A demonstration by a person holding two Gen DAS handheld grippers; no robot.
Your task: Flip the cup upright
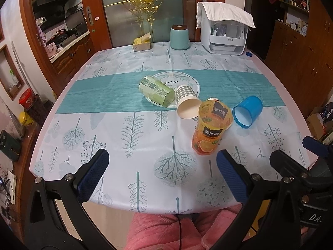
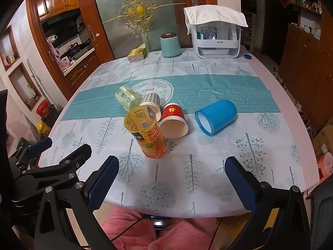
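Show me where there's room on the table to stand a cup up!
The near tablecloth in front of the orange cup is bare, between the open left gripper and right gripper. The teal band right of the blue cup is free too. The middle is crowded: green cup, checked cup and red cup bunch together.

Ahead of the tongs, the table [image 1: 68, 129] wears a pale tree-print cloth with a teal band across it. Beyond its far edge stands a frosted glass door [image 1: 124, 20] with gold scrollwork, framed in reddish wood. Left, a dim kitchen [image 1: 62, 27] with wooden cabinets; right, dark wooden cupboards [image 2: 308, 62] under cluttered shelves.
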